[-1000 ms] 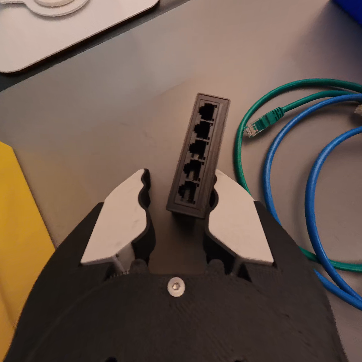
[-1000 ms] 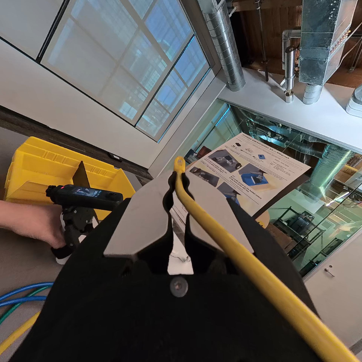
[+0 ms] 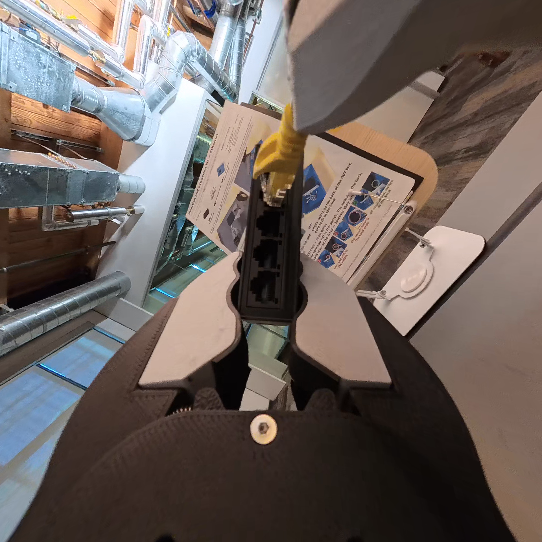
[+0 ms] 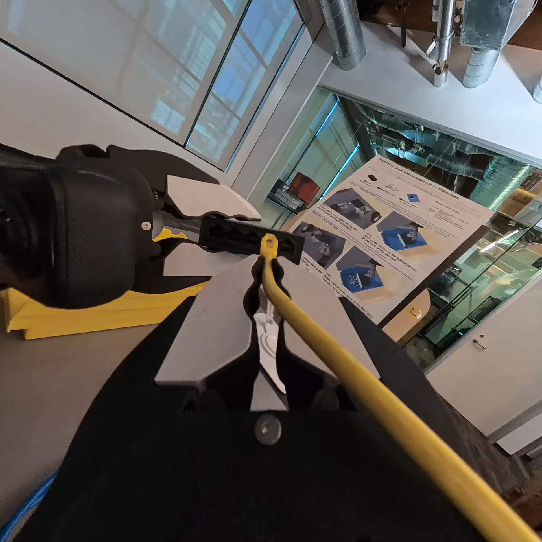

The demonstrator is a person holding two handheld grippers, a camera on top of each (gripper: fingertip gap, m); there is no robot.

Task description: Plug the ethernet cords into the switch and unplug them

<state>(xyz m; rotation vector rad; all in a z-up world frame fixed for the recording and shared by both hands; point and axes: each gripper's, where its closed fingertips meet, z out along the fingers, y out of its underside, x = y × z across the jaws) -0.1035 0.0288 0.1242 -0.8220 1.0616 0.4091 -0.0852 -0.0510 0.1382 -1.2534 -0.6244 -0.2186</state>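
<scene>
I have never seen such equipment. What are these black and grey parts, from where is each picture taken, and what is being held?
These are two hand-held grippers, each with a camera looking along its jaws. The left camera's picture shows the left gripper, jaws shut on a black network switch lifted into the air. The right camera's picture shows the right gripper, jaws shut on a yellow cord. Its plug meets a port near the switch's far end; whether it is fully in, I cannot tell. Behind stand a yellow bin on a grey table and an instruction sheet.
</scene>
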